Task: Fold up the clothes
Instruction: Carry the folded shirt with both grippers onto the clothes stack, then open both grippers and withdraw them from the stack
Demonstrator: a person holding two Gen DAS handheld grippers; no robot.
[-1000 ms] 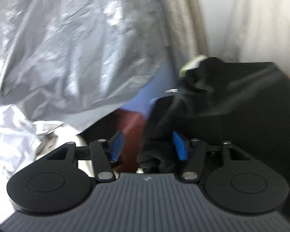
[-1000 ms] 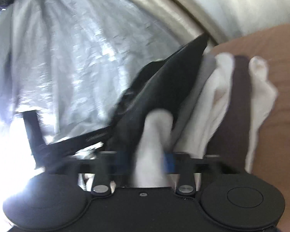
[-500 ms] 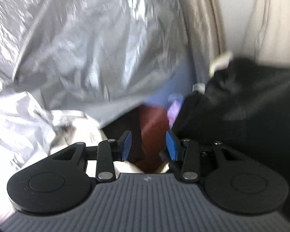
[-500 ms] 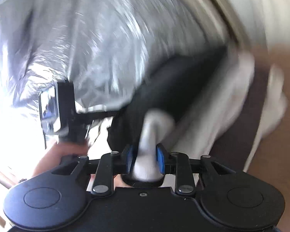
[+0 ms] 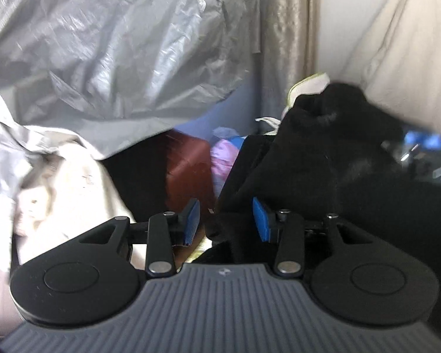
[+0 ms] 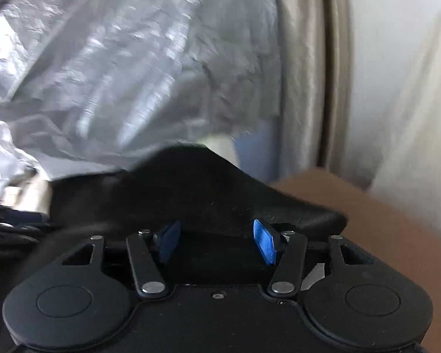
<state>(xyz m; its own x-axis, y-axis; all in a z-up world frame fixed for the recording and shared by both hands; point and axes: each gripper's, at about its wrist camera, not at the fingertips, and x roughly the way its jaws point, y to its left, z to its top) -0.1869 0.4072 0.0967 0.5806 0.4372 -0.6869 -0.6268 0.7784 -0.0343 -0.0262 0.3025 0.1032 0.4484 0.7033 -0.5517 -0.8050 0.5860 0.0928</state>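
A black garment (image 5: 323,153) lies bunched to the right in the left wrist view, one fold hanging between the blue pads. My left gripper (image 5: 225,220) is open, its right pad against that cloth. In the right wrist view the same black garment (image 6: 208,194) spreads just beyond my right gripper (image 6: 216,239), which is open with nothing between its pads. The other gripper shows at the right edge of the left wrist view (image 5: 423,153).
A large silver plastic bag (image 5: 117,58) fills the upper left, holding a cream cloth (image 5: 67,188), a red-brown item (image 5: 188,164) and lilac and blue clothes (image 5: 223,153). A beige curtain (image 6: 311,73) hangs behind. The brown table surface (image 6: 382,214) lies at right.
My right gripper has let go of the white cloth and opened; the folded stack has left its view. My left gripper has opened wider and moved right, up to the black garment.
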